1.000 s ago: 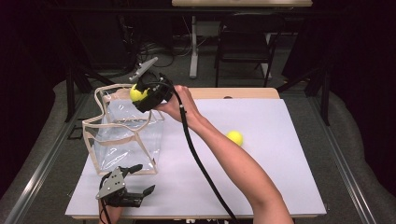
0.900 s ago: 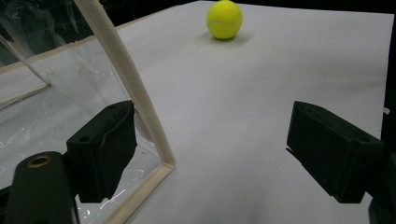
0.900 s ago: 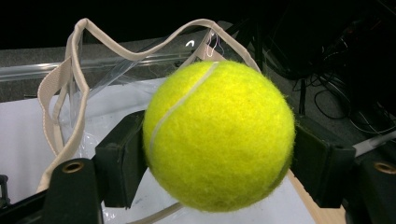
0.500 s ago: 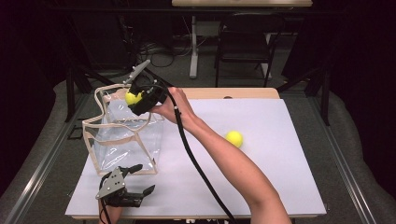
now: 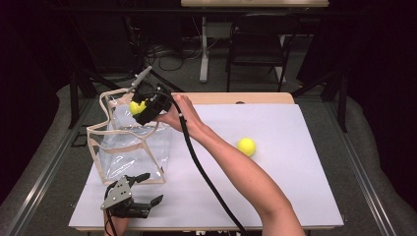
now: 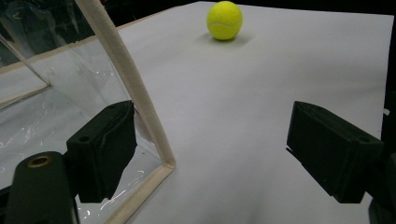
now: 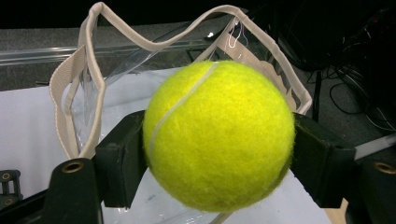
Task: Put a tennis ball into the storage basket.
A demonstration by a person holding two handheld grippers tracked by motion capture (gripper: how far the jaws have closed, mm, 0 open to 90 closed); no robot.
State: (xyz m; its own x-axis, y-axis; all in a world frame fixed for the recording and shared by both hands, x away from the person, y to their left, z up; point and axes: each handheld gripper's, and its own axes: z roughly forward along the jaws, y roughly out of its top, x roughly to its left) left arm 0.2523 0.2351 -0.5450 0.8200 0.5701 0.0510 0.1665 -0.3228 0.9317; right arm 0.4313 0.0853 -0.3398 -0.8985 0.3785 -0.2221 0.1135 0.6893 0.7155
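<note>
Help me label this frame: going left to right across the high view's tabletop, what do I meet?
Clear bag → tennis ball clamped in the right gripper → loose tennis ball.

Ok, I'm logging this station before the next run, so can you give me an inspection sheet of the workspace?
Surface: white board on a wooden table, bare apart from the job's things.
Job's things: clear bag with beige trim, standing open at the left; one tennis ball held over its mouth; second tennis ball loose on the board.
Clutter: nothing seen.
Grippers: right claw shut on the held ball; left claw open at the bag's near corner, one jaw by the trim.
Cables: black cable trails along the forearm.
Surroundings: dark room, chair and floor cables behind.
</note>
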